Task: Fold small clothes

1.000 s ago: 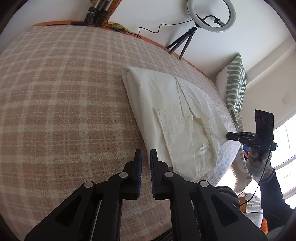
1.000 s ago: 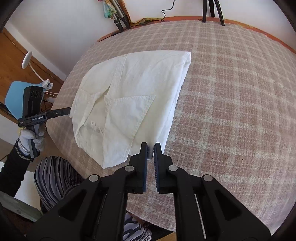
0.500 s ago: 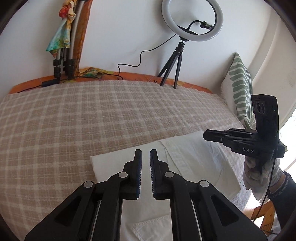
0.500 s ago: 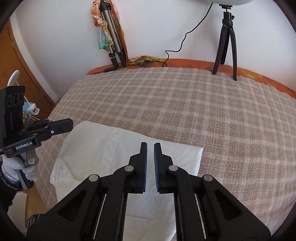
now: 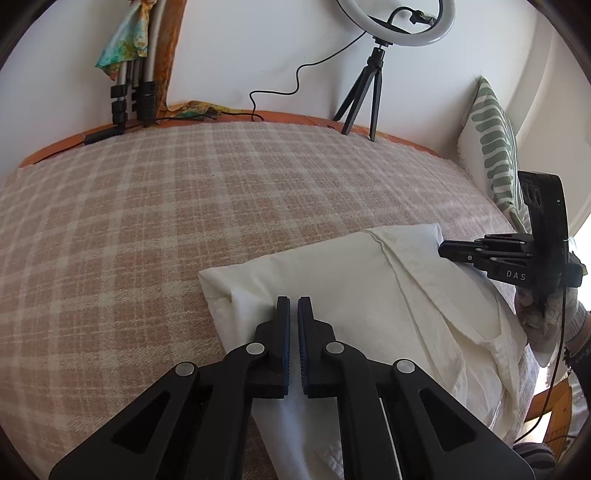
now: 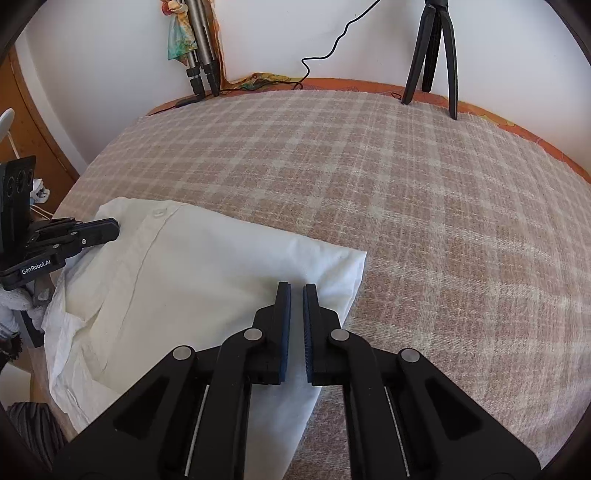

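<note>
Fabric fills the lower middle of the left wrist view: a folded white garment (image 5: 351, 295) lies on the checked bedspread (image 5: 147, 221), stretching from the centre toward 4 o'clock. The left gripper (image 5: 293, 301) sits over the garment's near-left corner, its jaws drawn to a narrow slit with nothing visibly caught between them. At 3 o'clock the right gripper (image 5: 443, 250) touches the garment's far corner, carried by a gloved hand (image 5: 543, 314). A ring light (image 5: 406, 22) on its tripod stands at 1 o'clock, and a striped cushion (image 5: 495, 147) leans at 2 o'clock.

From the right wrist view, the garment (image 6: 192, 277) spreads from centre toward 8 o'clock. The right gripper (image 6: 296, 288) rests over its right-hand corner, jaws almost together, no cloth seen between them. At 9 o'clock the left gripper (image 6: 114, 229) meets the garment's far-left edge beside a button (image 6: 159, 212).
</note>
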`<state>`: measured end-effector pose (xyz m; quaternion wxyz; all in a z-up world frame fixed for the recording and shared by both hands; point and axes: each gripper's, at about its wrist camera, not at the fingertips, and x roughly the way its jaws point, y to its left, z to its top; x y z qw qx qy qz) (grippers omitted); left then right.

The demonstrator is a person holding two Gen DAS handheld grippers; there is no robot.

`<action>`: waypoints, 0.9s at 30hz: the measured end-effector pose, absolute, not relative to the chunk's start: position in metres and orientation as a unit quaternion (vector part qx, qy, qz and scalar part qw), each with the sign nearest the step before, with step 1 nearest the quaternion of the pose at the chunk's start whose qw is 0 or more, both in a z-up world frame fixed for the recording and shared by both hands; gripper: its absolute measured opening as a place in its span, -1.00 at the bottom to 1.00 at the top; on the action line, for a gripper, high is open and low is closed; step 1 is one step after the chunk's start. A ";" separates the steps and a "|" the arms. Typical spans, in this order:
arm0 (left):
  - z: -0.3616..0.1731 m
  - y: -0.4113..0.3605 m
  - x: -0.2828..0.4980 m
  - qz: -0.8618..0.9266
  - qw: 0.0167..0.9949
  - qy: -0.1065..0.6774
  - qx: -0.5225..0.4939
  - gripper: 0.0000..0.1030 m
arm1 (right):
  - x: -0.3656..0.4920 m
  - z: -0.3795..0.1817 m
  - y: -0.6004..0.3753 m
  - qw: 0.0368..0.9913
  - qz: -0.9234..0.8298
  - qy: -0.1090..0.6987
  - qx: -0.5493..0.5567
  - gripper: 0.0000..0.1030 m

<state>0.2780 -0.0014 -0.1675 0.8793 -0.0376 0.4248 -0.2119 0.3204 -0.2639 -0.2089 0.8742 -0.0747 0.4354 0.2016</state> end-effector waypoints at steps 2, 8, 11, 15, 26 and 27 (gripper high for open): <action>-0.165 0.004 0.275 -0.200 0.883 0.425 -0.028 -0.90 | 0.313 -0.202 -0.267 0.879 0.179 0.433 -0.088 -0.94; -0.162 0.052 0.275 -0.127 0.888 0.432 -0.094 -0.87 | 0.280 -0.188 -0.303 0.880 0.152 0.450 -0.027 -0.61; -0.161 0.073 0.276 -0.142 0.873 0.435 -0.169 -0.87 | 0.261 -0.180 -0.322 0.876 0.167 0.452 0.010 -0.01; -0.158 0.077 0.274 -0.164 0.851 0.442 -0.230 -0.04 | 0.243 -0.175 -0.339 0.858 0.205 0.464 0.077 0.03; -0.183 0.060 0.284 -0.213 0.787 0.477 -0.328 0.00 | 0.237 -0.224 -0.342 0.788 0.255 0.523 0.199 0.06; -0.185 0.060 0.285 -0.211 0.785 0.479 -0.332 0.00 | 0.237 -0.230 -0.343 0.782 0.258 0.527 0.210 0.06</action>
